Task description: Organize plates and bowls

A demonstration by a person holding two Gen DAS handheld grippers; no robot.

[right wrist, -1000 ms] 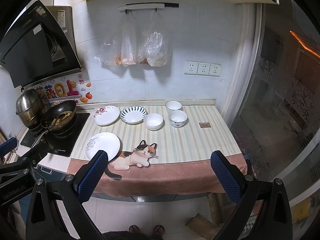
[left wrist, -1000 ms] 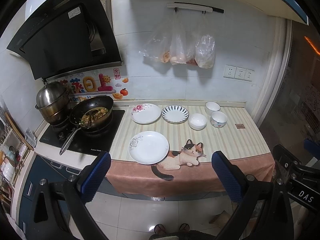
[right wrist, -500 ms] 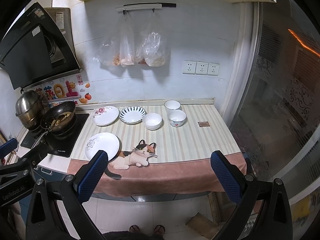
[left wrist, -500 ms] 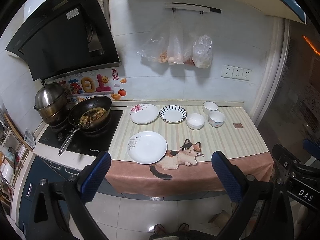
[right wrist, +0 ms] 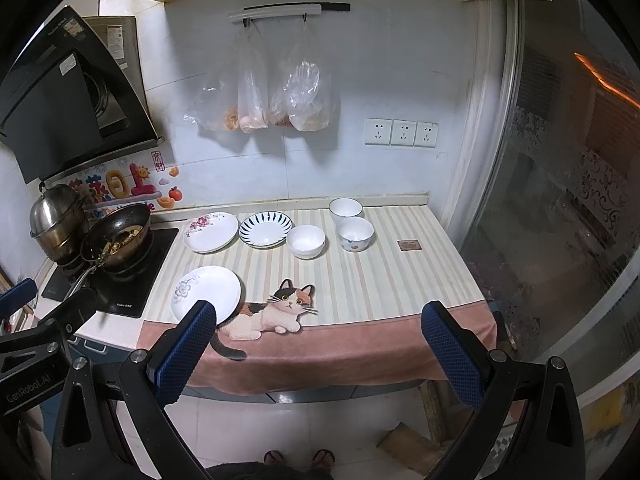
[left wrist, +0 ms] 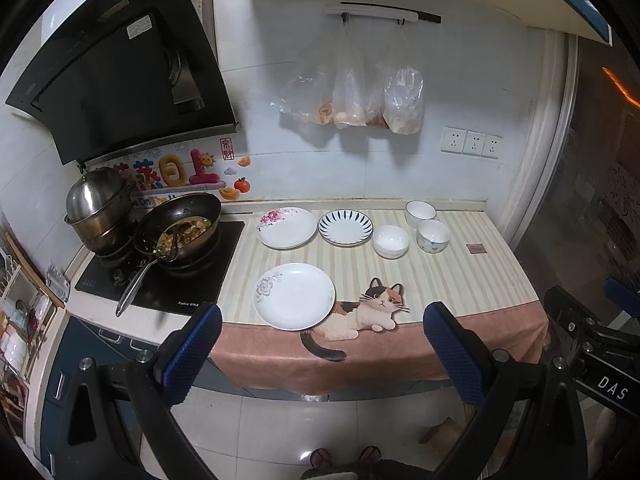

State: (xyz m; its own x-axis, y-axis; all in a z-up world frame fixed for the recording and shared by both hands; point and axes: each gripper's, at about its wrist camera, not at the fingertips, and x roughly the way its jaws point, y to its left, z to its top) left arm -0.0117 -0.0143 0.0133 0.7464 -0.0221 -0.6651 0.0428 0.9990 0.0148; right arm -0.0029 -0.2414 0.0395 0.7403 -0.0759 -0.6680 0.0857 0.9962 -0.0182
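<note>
On the striped counter cloth lie a white plate with a grey flower (left wrist: 294, 296) (right wrist: 206, 294) at the front, a pink-flowered plate (left wrist: 286, 227) (right wrist: 211, 232) and a blue-striped plate (left wrist: 345, 227) (right wrist: 265, 229) behind it. Three white bowls stand to the right: a plain one (left wrist: 391, 241) (right wrist: 305, 241), a heart-patterned one (left wrist: 433, 236) (right wrist: 355, 233) and one at the back (left wrist: 420, 213) (right wrist: 345, 209). My left gripper (left wrist: 320, 354) and right gripper (right wrist: 318, 354) are open and empty, held back from the counter's front edge, above the floor.
A stove with a pan of food (left wrist: 178, 232) and a steel pot (left wrist: 98, 208) stands left of the plates. Plastic bags (left wrist: 360, 96) hang on the wall. A cat picture (left wrist: 360, 314) is on the cloth. A glass door (right wrist: 560, 200) bounds the right.
Both views have shifted only slightly; the dishes have not moved and both grippers stay open.
</note>
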